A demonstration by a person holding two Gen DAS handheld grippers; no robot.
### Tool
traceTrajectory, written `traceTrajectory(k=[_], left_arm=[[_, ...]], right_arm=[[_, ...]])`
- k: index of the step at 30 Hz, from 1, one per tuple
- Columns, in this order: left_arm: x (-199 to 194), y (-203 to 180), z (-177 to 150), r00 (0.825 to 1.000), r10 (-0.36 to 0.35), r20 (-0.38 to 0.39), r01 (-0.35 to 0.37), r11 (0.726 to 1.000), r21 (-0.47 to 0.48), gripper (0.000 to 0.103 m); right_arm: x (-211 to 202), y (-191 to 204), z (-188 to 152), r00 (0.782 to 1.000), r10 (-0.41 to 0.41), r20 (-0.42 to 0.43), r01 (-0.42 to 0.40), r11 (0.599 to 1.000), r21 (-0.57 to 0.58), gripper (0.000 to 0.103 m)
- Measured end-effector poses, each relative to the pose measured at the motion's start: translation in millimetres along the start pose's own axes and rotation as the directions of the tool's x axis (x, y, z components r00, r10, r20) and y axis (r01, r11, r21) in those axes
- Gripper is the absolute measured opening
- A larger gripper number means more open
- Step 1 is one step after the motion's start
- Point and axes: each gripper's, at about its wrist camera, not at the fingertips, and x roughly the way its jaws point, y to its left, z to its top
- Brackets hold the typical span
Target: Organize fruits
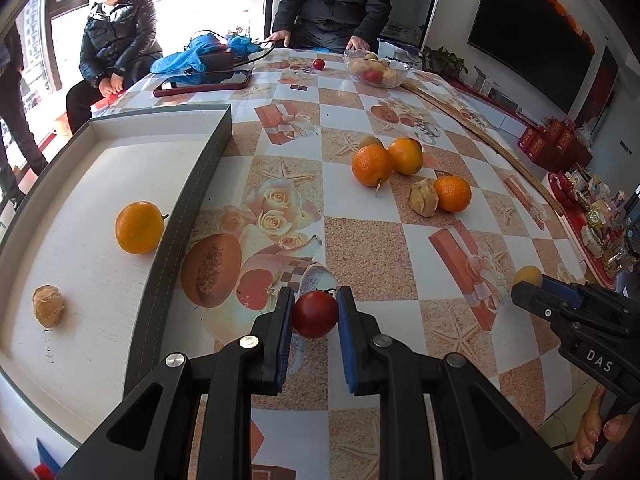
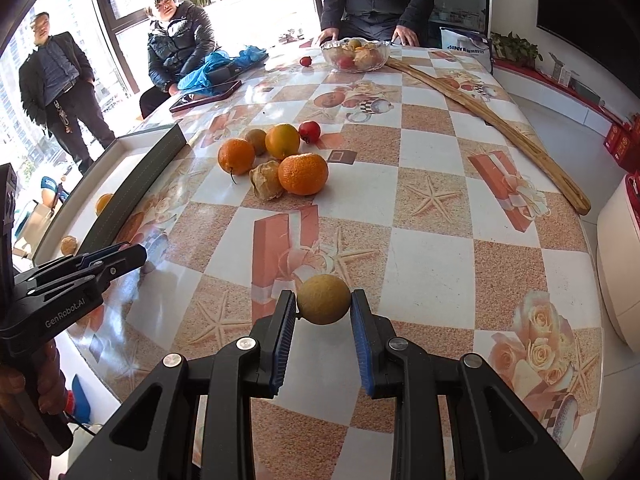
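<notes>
Left wrist view is showing the left gripper [image 1: 315, 312] pinching a red fruit [image 1: 315, 314]; right gripper [image 2: 323, 308] is clamping a yellow fruit [image 2: 323, 299]. Carrying both level over the tray [image 1: 192, 184] wall is advisable.

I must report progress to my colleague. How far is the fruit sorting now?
Done: an orange and a husked fruit lie in the box. In hand: the left tool grips a red fruit, the right tool a yellow-green fruit. Left: the fruit cluster mid-table.

Tray [image 1: 200, 168] cut off at left edge, glass bowl [image 2: 354, 54] contents indistinct
</notes>
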Motion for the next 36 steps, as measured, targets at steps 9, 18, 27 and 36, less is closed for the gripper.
traceTrajectory(k=[9, 18, 27, 36], left_arm=[[-16, 17, 15, 0.999, 0.004, 0.040, -0.003, 1.000, -0.017, 0.024], [-33, 56, 35, 0.996, 0.047, 0.080, -0.041, 0.997, -0.070, 0.023], [-41, 118, 55, 0.983, 0.156, 0.099, -0.139, 0.977, -0.160, 0.023], [-27, 155, 48, 0.980, 0.191, 0.053, -0.175, 0.959, -0.225, 0.023]], right_arm=[[11, 38, 33, 0.998, 0.060, -0.018, -0.061, 0.996, -0.065, 0.030], [25, 84, 64, 0.991, 0.126, -0.042, -0.131, 0.982, -0.133, 0.030], [38, 136, 105, 0.980, 0.192, -0.055, -0.199, 0.959, -0.200, 0.030], [84, 149, 109, 0.982, 0.132, -0.136, -0.160, 0.961, -0.224, 0.030]])
